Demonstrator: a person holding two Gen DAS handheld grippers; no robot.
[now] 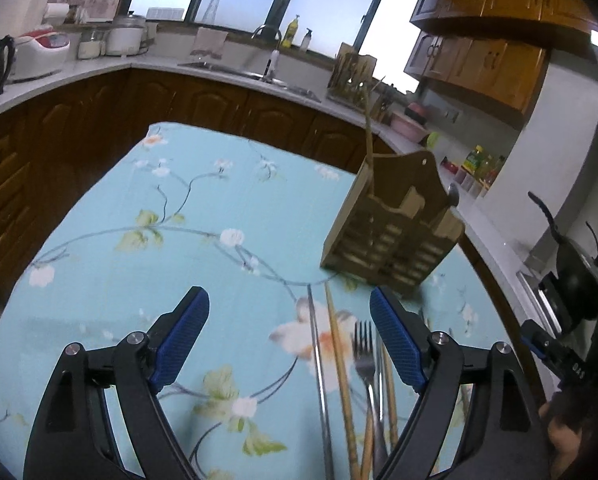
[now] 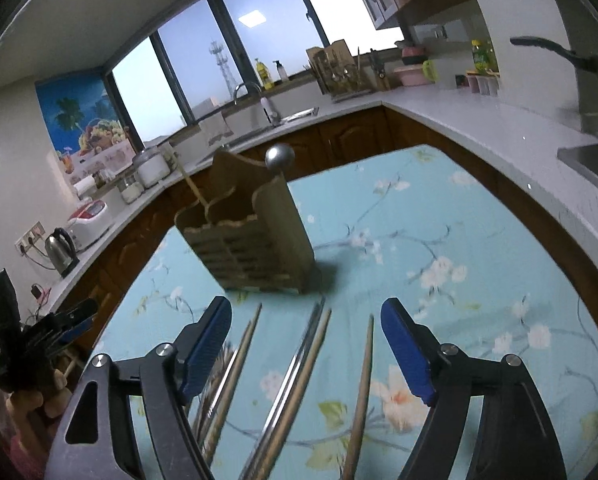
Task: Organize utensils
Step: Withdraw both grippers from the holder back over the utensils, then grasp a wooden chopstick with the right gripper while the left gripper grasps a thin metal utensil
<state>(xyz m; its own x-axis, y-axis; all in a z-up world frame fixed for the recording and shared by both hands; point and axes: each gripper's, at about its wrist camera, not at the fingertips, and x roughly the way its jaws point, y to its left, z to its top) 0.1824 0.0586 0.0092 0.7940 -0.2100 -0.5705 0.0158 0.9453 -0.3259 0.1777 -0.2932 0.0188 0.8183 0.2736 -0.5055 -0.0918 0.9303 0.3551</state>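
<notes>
Wooden chopsticks [image 2: 361,384], steel ones and a fork [image 1: 365,354] lie on the floral worktop [image 1: 179,208], long axes running up-frame toward the wooden holder [image 2: 251,240]. In the right wrist view they sit between the wide-open, empty right hand-held gripper [image 2: 305,344], which seems nearer. The left hand-held gripper [image 1: 289,320] also gapes empty.

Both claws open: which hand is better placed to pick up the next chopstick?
Probably right: its claw brackets loose chopsticks centrally. The left claw has the utensils bunched by one finger.
</notes>
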